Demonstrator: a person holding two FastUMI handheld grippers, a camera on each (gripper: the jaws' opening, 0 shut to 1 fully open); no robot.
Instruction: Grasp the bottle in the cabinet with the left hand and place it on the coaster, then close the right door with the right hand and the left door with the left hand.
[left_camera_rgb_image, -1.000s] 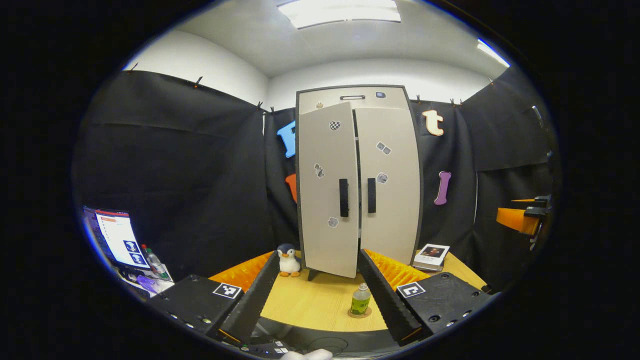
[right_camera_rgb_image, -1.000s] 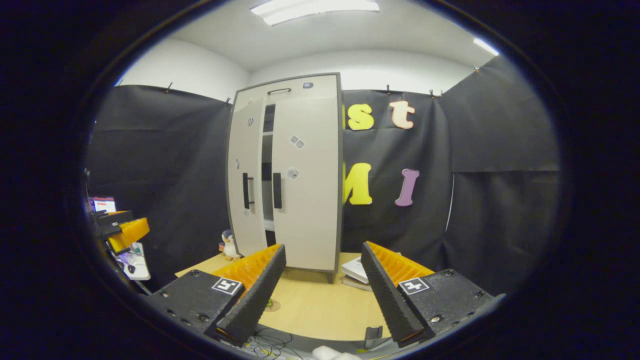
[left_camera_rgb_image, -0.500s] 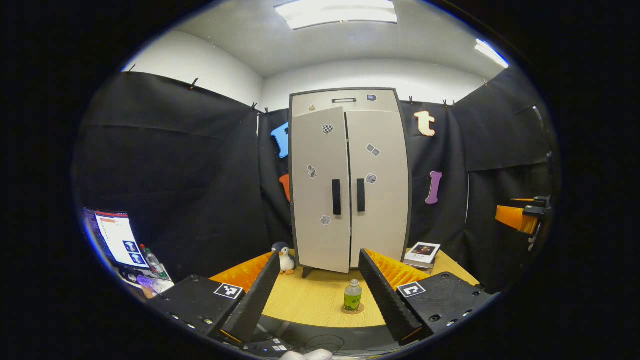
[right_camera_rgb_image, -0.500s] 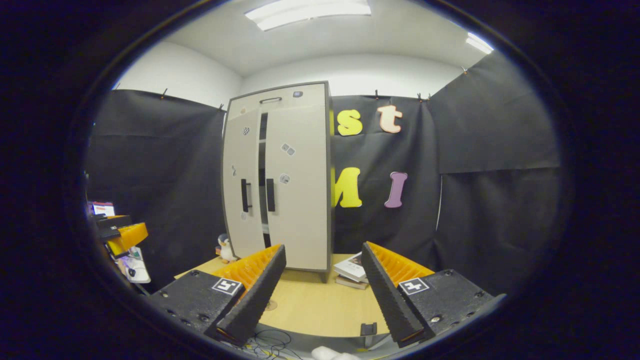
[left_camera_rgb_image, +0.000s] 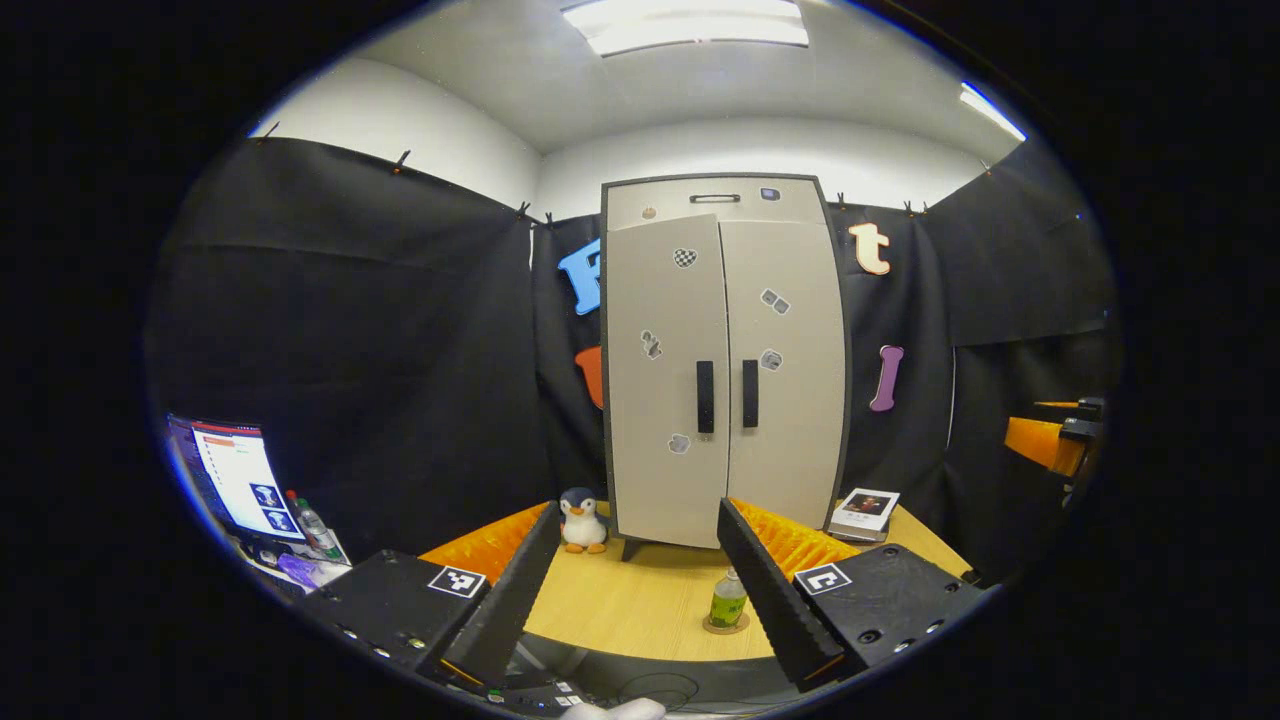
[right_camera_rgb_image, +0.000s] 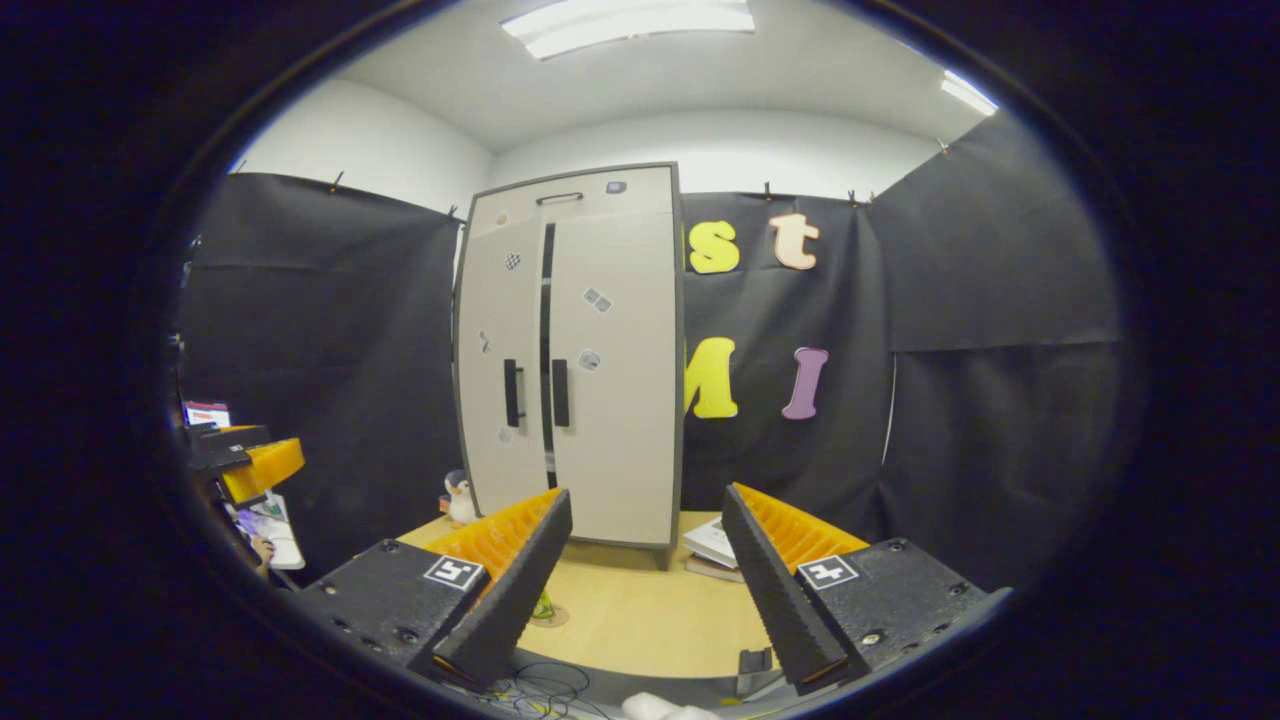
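The tall grey cabinet (left_camera_rgb_image: 725, 360) stands at the back of the wooden table (left_camera_rgb_image: 640, 600). Its left door (left_camera_rgb_image: 665, 370) and right door (left_camera_rgb_image: 785, 370) look flush in the left gripper view. In the right gripper view, a thin dark slit (right_camera_rgb_image: 547, 350) runs between the doors. The small green bottle (left_camera_rgb_image: 727, 600) stands upright on the round coaster (left_camera_rgb_image: 725, 627), partly behind one finger. It peeks out again as the bottle (right_camera_rgb_image: 542, 605). My left gripper (left_camera_rgb_image: 630, 590) is open and holds nothing, well short of the cabinet. My right gripper (right_camera_rgb_image: 645, 590) is also open.
A penguin toy (left_camera_rgb_image: 580, 520) sits by the cabinet's left foot. A stack of books (left_camera_rgb_image: 865, 510) lies to its right. A monitor (left_camera_rgb_image: 235, 480) and clutter are low on the left. The other gripper (left_camera_rgb_image: 1050, 440) shows at the far right edge.
The left door has swung from ajar to nearly flush, and the dark gap in the right gripper view has narrowed to a slit. Both grippers stay back and open.
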